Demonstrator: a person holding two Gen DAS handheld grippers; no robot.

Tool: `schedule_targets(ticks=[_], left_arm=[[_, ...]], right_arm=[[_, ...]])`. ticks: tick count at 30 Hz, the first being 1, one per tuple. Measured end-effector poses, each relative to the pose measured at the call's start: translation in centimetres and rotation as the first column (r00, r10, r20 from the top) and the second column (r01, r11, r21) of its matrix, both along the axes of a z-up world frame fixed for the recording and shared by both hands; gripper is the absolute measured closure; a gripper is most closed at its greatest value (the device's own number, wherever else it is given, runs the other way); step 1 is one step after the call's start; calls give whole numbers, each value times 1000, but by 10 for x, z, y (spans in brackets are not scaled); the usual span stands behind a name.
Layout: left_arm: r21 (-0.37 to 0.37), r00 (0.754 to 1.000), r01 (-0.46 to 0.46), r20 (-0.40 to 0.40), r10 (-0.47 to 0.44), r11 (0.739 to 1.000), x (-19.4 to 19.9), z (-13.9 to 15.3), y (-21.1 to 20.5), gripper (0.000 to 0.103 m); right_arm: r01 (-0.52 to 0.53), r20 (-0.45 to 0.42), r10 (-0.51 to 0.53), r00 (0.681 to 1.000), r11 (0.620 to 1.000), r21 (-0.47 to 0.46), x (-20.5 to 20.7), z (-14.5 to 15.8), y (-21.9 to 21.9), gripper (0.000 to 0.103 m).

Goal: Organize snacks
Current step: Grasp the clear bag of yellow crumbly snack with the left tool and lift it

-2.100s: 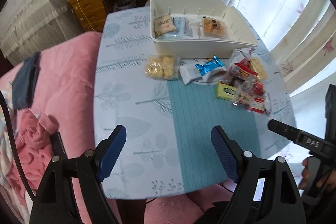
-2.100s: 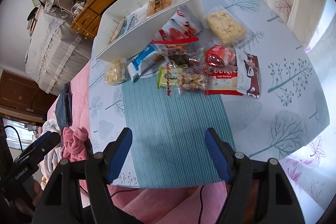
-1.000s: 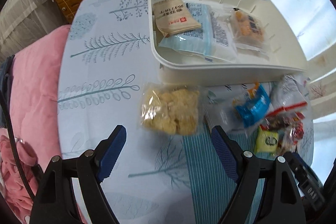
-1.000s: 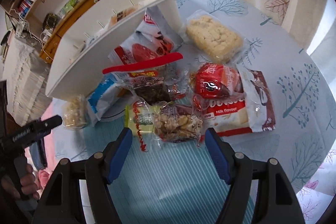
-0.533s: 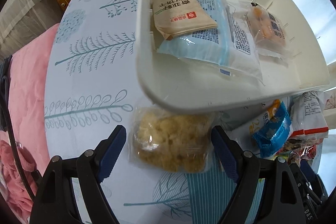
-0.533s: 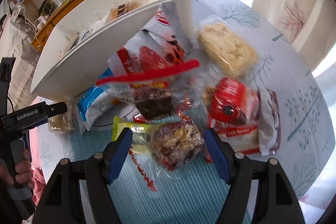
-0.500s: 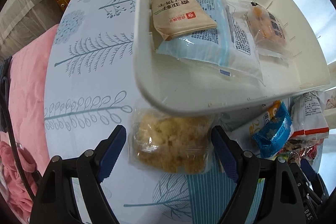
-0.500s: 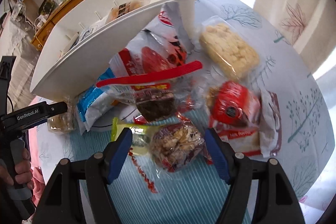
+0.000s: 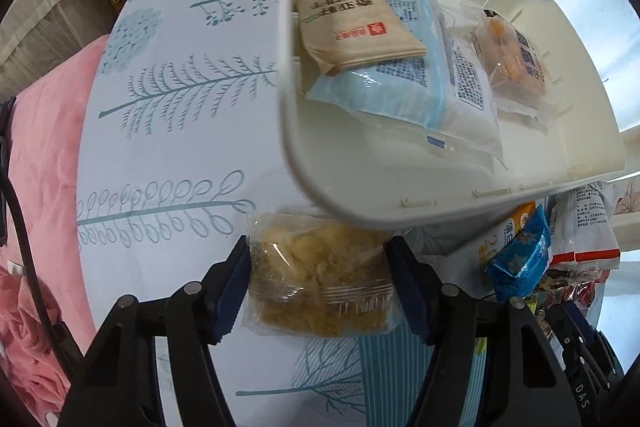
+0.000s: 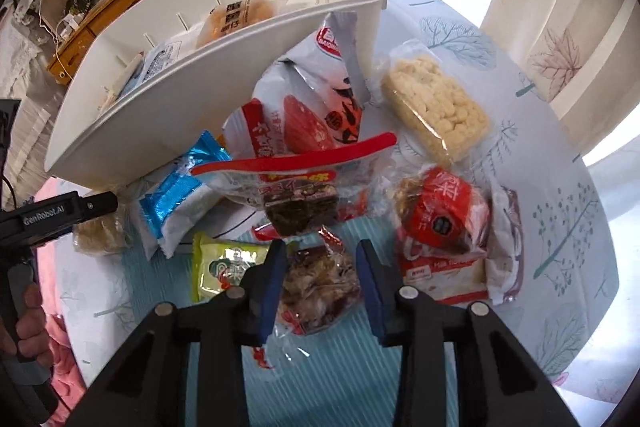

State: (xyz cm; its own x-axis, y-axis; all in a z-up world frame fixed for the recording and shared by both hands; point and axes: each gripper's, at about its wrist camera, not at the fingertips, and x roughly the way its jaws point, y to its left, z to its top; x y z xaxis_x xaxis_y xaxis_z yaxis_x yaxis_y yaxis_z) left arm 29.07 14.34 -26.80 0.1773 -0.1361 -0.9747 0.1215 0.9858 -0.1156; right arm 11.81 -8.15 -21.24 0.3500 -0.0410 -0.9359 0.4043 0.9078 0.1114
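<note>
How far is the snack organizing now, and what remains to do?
Early stage. Three packets already lie in the white bin: a brown one, a blue-white one, an orange one. In hand: the left gripper closes on the yellow cracker bag, the right gripper on the clear nut packet. The pile beside the bin, including the red zip bag, remains.

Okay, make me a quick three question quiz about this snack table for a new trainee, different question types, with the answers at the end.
1. True or false: the left gripper is closed on a clear packet of pale yellow snacks.
2. The right gripper grips which item? A) the blue foil packet B) the clear bag of brown nutty snacks C) the green packet
3. Fill in: the brown paper packet lies inside the white ____.

Key:
1. True.
2. B, the clear bag of brown nutty snacks.
3. Bin: the white bin.
</note>
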Motion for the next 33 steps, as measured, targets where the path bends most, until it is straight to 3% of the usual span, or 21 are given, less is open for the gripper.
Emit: schedule_targets(ticks=[6,7,9,10,21,26,33], left_arm=[[-12,1000,-6,5,6,1000,-8,9,22,38],[-16,1000,-6,4,6,1000,-11,10,26,38],[-23,1000,-5,0,5,1000,-15,14,34,38],[-26,1000,-5,-5,5,1000,-17,15,38,38],[-74,998,32,-43,-35,997,-52,36,99,38],[-98,997,69,-21,-71,993,-56,66,123,38],[-135,992,104,-61,-113,985,-44,96,137,38]], right_arm=[[41,-30,-40,999,999,24,-9,2,4,70],[46,-32,-45,998,999,26,-11,2,6,74],[52,-37,-51,998,998,28,-13,5,12,98],[46,-43,-44,998,998,52,-13,5,15,101],[28,-49,-21,999,991,129,-16,13,78,103],[5,29,-10,1000,987,161,-8,35,112,103],[-43,175,12,985,985,170,-2,79,140,103]])
